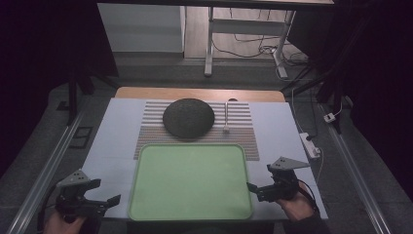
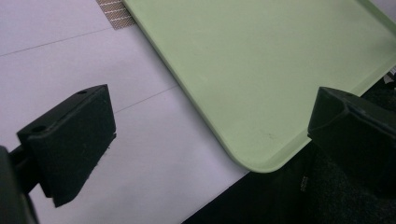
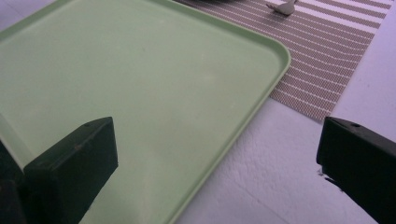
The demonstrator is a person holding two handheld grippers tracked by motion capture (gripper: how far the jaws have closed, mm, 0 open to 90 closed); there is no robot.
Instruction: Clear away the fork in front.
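Both our grippers, left gripper [image 1: 104, 200] and right gripper [image 1: 254, 187], hover with jaws spread wide and empty, flanking the green tray [image 1: 191, 181] at the worktop's near edge. We judge this the approach: next, each should close on the tray's rim. Behind it, a dark bowl [image 1: 188, 117] and spoon [image 1: 226, 116] rest on the striped mat [image 1: 243, 139].

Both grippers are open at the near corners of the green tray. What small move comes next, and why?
Probably ease each gripper inward onto the tray's rim. The left gripper and right gripper sit open and holding nothing beside the green tray, one at either near corner. In the left gripper view the tray's corner already lies between the jaws, so a short advance should bracket the rim before closing.
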